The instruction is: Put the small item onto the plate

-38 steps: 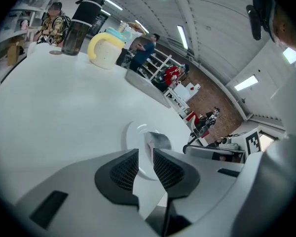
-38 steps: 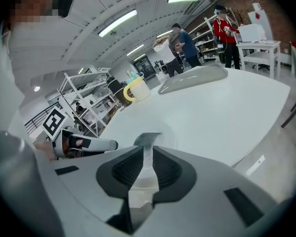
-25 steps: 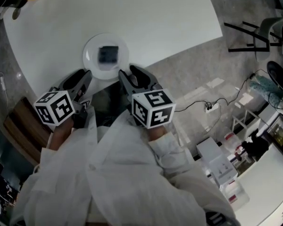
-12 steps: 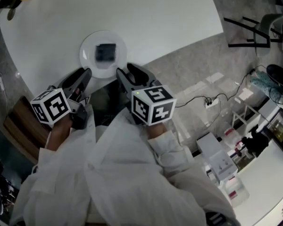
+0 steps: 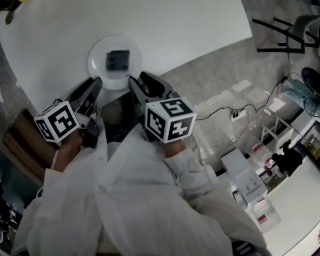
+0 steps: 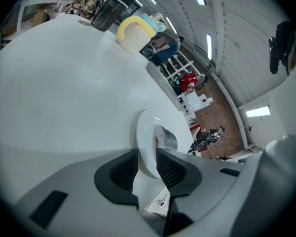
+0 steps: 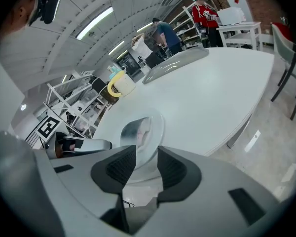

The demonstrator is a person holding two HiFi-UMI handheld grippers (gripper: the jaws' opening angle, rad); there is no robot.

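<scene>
L gripper (image 5: 85, 89) & R gripper (image 5: 144, 84) sat narrowly open, empty; small item (image 5: 117, 61) lay on plate (image 5: 97, 69), so advisable to avoid bumping rim.

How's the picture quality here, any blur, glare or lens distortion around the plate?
Head view: the small item on the plate looks soft and blurred. Left gripper view: fisheye distortion curves the table, and the corners are dark. Right gripper view: ceiling strip lights are bright, with the same fisheye curve.
</scene>
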